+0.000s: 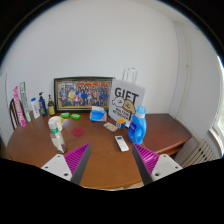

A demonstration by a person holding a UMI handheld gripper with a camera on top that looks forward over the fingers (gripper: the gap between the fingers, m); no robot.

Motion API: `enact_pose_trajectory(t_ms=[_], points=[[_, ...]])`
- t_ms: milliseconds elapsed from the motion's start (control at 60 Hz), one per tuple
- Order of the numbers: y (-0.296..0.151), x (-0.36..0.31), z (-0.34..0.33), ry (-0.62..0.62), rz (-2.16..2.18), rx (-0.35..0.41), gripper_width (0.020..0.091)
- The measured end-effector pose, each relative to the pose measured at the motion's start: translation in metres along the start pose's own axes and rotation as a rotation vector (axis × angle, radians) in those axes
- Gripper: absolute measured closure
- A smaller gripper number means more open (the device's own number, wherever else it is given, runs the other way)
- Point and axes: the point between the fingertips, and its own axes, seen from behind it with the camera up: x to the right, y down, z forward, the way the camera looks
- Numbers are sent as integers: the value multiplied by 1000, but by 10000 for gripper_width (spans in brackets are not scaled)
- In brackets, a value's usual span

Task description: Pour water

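Blue bottle (138, 125) beyond open gripper (111, 160) — apart (right).

Cluttered wooden table (100, 140), blue bottle (138, 126)

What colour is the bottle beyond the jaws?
Blue bottle, standing on the wooden table; seen in the gripper view.

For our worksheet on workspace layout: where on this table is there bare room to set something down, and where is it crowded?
Bare wood lies between the gripper fingers, ahead to the white remote, and right of the blue bottle. Crowded: the table's back edge by the framed photo and gift bag.
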Motion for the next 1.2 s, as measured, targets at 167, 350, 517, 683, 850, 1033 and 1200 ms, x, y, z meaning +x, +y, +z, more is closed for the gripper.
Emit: enact_pose_trajectory(t_ms=[167, 350, 517, 683, 850, 1033, 1200], points=[[19, -21, -5, -25, 18, -11, 246], [49, -90, -2, -134, 2, -10, 247], [67, -178, 19, -249, -8, 12, 250], [69, -250, 72, -296, -18, 70, 242], [57, -287, 140, -275, -2, 147, 244], [61, -294, 205, -236, 26, 151, 350], [56, -305, 223, -247, 3, 193, 574]])
